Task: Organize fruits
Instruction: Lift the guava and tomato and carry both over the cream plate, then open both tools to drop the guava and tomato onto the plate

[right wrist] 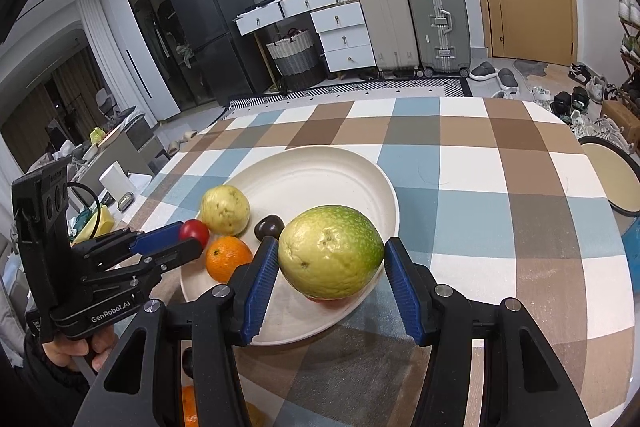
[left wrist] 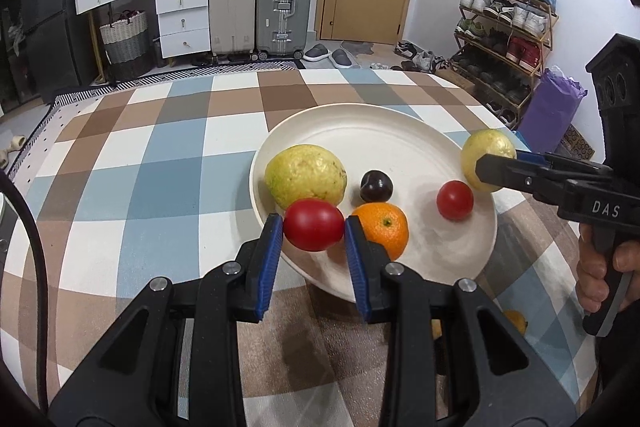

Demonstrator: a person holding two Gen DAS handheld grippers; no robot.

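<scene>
My left gripper (left wrist: pixel 313 231) is shut on a red tomato (left wrist: pixel 313 229), held just above the near rim of the white plate (left wrist: pixel 360 131). On the plate lie a yellow-green guava (left wrist: pixel 306 175), a dark plum (left wrist: pixel 376 185), an orange (left wrist: pixel 382 229) and a smaller red tomato (left wrist: pixel 455 200). My right gripper (right wrist: pixel 332 259) is shut on a second, larger guava (right wrist: pixel 330 253) over the plate's (right wrist: pixel 320 163) near right part. That guava mostly hides the small tomato (right wrist: pixel 328 302). From the right wrist view, the left gripper (right wrist: pixel 190 238) and its tomato (right wrist: pixel 194 230) sit at the left.
The plate rests on a table with a blue, brown and white checked cloth (left wrist: pixel 160 163). Loose fruit lies near the table's front, under the grippers: an orange (right wrist: pixel 188 407) and a dark fruit (right wrist: pixel 187 363). A round stool (right wrist: pixel 612 179) stands right of the table.
</scene>
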